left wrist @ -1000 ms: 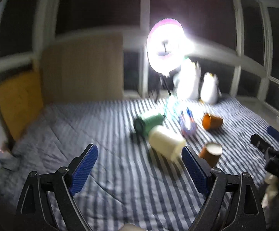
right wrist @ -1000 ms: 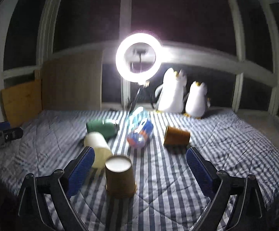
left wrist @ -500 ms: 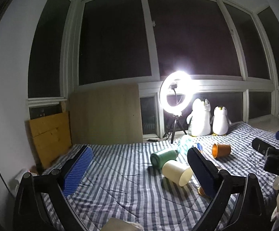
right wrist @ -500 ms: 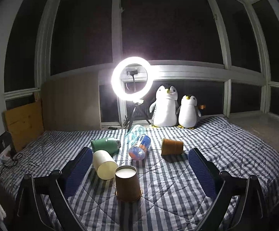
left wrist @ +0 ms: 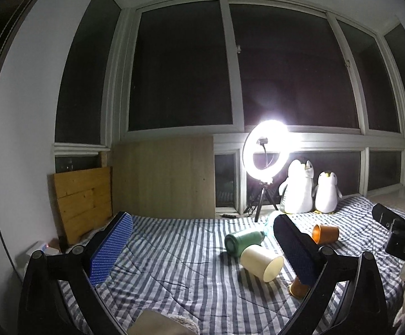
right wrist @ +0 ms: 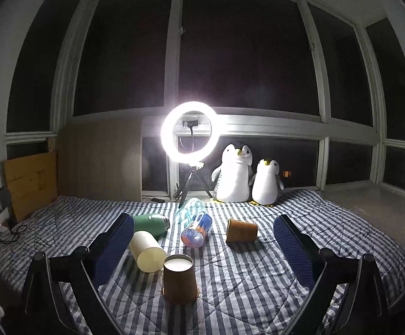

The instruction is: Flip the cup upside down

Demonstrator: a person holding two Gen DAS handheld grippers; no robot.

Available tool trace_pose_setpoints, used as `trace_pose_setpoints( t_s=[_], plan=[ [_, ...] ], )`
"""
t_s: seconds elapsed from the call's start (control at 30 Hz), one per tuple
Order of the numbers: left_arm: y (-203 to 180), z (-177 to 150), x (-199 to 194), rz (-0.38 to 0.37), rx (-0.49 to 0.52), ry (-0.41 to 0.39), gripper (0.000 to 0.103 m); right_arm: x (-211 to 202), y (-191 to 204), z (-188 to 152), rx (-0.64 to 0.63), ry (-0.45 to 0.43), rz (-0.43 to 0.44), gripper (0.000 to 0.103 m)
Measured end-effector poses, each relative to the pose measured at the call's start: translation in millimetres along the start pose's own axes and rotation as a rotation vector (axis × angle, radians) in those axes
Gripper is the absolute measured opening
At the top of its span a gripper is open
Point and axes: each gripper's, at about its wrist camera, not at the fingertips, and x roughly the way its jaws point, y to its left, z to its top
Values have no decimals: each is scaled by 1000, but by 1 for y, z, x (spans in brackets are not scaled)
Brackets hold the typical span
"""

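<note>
A brown paper cup (right wrist: 180, 282) stands upside down on the striped bedspread, just ahead of my right gripper (right wrist: 202, 240), which is open and empty above it. Only its rim shows in the left wrist view (left wrist: 297, 290), behind the right finger. A cream cup (right wrist: 146, 251) (left wrist: 261, 262) lies on its side beside it. A second brown cup (right wrist: 241, 230) (left wrist: 325, 233) lies on its side farther back. My left gripper (left wrist: 202, 245) is open and empty, held above the bed left of the cups.
A green bottle (right wrist: 150, 223) and clear plastic bottles (right wrist: 196, 224) lie behind the cups. A lit ring light (right wrist: 189, 136) on a tripod and two plush penguins (right wrist: 234, 177) stand at the window. Wooden boards (left wrist: 82, 198) lean at the left. The bedspread (right wrist: 258, 287) has bare room at the right.
Both grippers have tilted up and pulled back, so the views show more window and less bed. The cups and bottles have not moved.
</note>
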Motion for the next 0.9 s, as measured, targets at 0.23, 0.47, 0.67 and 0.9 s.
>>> trace_pose_setpoints(
  t_s=[0.23, 0.47, 0.67, 0.9],
  plan=[
    [-2, -1, 2, -9, -6, 3, 102, -5, -4, 1, 6, -26, -8, 101],
    [-5, -2, 1, -12, -7, 4, 102, -6, -4, 0, 0, -32, -3, 101],
    [-5, 2, -2, 0, -10, -3, 102, -9, -4, 4, -2, -39, 1, 101],
    [-6, 0, 2, -19, -12, 30, 102, -8, -5, 5, 0, -28, -6, 102]
  ],
)
